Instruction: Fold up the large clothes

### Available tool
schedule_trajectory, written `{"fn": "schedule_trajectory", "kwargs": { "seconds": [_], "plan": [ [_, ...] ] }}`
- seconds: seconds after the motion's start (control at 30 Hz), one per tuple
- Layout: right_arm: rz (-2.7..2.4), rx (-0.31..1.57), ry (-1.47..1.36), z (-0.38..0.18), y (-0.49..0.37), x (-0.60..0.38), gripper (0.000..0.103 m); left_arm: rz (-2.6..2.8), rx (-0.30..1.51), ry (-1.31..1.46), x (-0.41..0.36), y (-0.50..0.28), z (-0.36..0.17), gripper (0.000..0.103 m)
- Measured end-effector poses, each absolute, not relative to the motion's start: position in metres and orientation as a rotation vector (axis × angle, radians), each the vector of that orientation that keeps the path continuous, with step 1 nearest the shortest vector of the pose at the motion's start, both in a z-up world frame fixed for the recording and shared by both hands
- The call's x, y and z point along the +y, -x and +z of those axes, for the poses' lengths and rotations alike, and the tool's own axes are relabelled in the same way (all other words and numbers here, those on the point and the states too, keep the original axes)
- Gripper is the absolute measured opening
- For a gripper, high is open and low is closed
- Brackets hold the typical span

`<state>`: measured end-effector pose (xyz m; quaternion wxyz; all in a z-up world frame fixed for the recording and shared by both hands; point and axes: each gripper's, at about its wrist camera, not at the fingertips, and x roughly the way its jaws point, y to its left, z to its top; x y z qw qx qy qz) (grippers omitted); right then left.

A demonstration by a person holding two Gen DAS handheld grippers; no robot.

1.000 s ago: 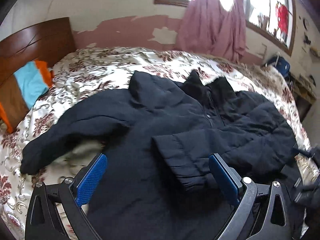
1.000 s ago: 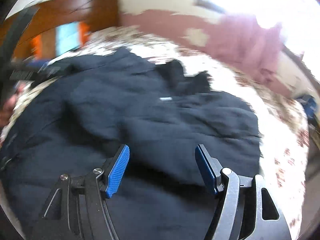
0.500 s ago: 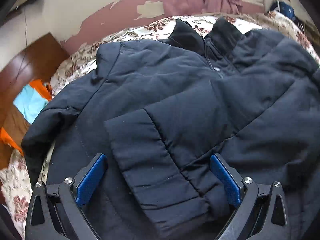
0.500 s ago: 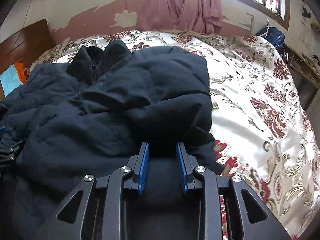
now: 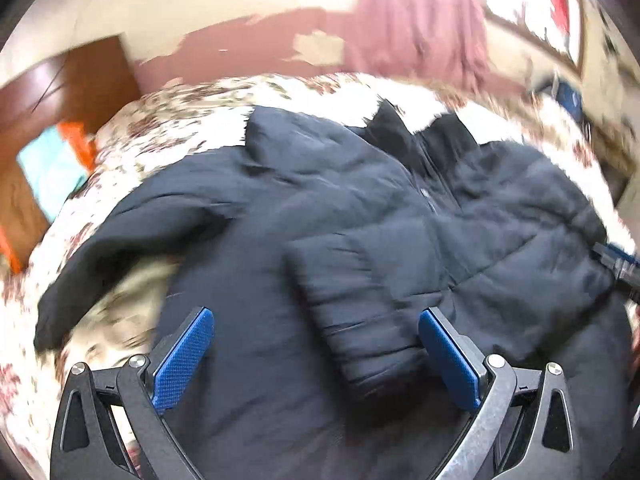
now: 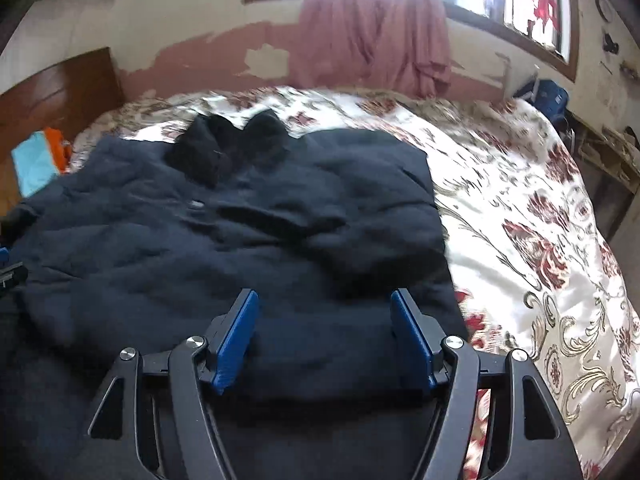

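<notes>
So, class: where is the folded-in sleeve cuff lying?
In the left wrist view, the cuff rests on the dark jacket, low centre, between the left gripper fingers.

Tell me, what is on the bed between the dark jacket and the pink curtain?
Only bare flowered bedspread lies between the jacket and the curtain; the right wrist view shows it best.

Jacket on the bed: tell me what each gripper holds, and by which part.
Nothing. The left gripper and right gripper both stand open above the jacket.
</notes>
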<state>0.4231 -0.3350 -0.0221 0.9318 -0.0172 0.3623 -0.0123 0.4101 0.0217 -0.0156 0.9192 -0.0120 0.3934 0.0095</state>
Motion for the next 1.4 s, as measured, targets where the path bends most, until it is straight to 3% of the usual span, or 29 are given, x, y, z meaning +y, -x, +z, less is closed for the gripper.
{"fn": "schedule_trajectory", "kwargs": {
  "seconds": [0.3,0.63,1.03,1.13,1.2,1.23,1.27,1.3,1.4],
  "plan": [
    [0.243,0.724,0.081,0.004,-0.419,-0.196,0.069,0.232,0.792,0.334,0.184,-0.360,-0.011,0.103],
    [0.300,0.729,0.120,-0.015,-0.458,-0.042,0.070,0.333,0.780,0.876,0.364,-0.322,-0.083,0.103],
    [0.194,0.761,0.085,-0.050,-0.486,-0.008,0.070,0.356,0.770,1.208,0.425,-0.377,-0.148,0.098],
    [0.185,0.754,0.070,-0.054,-0.485,-0.010,0.076,0.349,0.770,1.223,0.421,-0.388,-0.156,0.077],
    [0.187,0.759,0.054,-0.057,-0.487,-0.012,0.078,0.364,0.764,1.232,0.419,-0.394,-0.160,0.047],
    [0.188,0.761,0.051,-0.058,-0.487,-0.013,0.078,0.372,0.765,1.231,0.419,-0.395,-0.161,0.040],
    [0.187,0.762,0.050,-0.059,-0.487,-0.014,0.079,0.377,0.765,1.222,0.419,-0.396,-0.160,0.024],
    [0.188,0.763,0.049,-0.060,-0.488,-0.014,0.079,0.382,0.758,1.209,0.419,-0.397,-0.157,0.015],
    [0.181,0.773,0.042,-0.057,-0.489,-0.014,0.079,0.414,0.705,1.101,0.413,-0.397,-0.129,0.010]
  ]
}}
